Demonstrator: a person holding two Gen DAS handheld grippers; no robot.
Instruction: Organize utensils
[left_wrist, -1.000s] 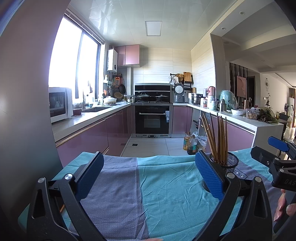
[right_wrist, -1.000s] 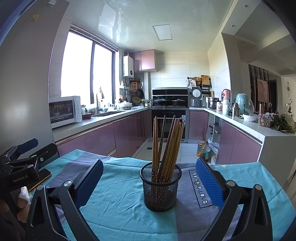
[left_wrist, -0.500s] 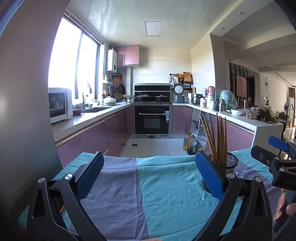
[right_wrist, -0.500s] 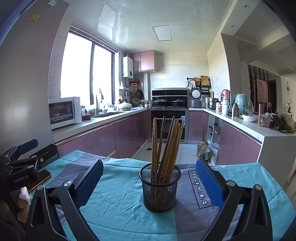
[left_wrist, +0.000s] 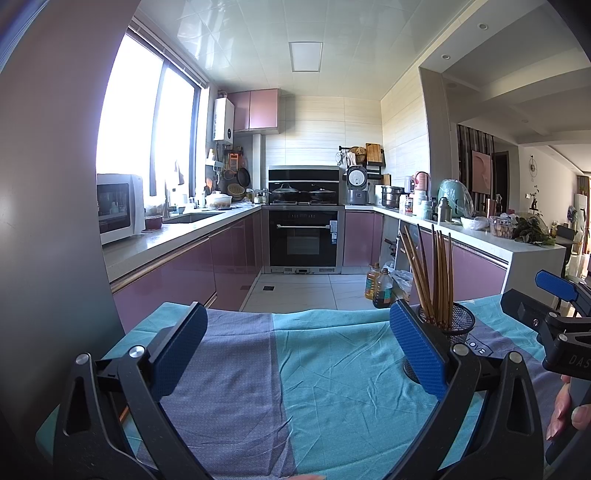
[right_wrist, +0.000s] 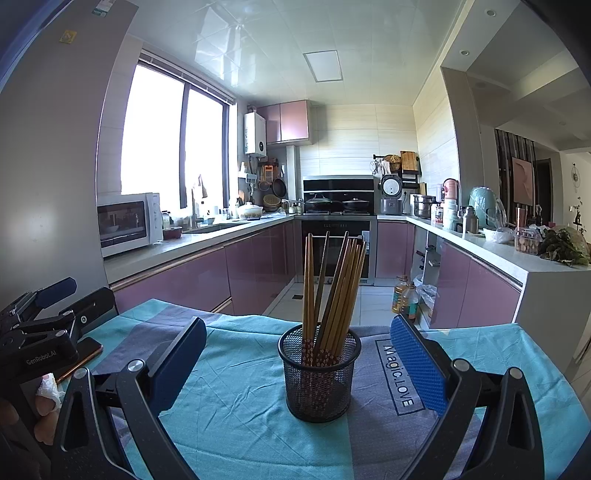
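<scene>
— Looking for loose utensils: do you see any on your side?

— None. In my right wrist view the chopsticks (right_wrist: 334, 291) all stand in the black mesh holder (right_wrist: 319, 376), at the centre of the frame on the teal tablecloth (right_wrist: 236, 398). My right gripper (right_wrist: 298, 362) is spread wide, empty, with the holder between its fingers but touching neither.

— And the left?

— My left gripper (left_wrist: 298, 354) is spread too, holding nothing, over bare cloth; the holder sits at that frame's right, behind the right finger. At lower left of the right view a phone (right_wrist: 79, 360) lies flat. I judge the gathering done, or not yet begun.
</scene>
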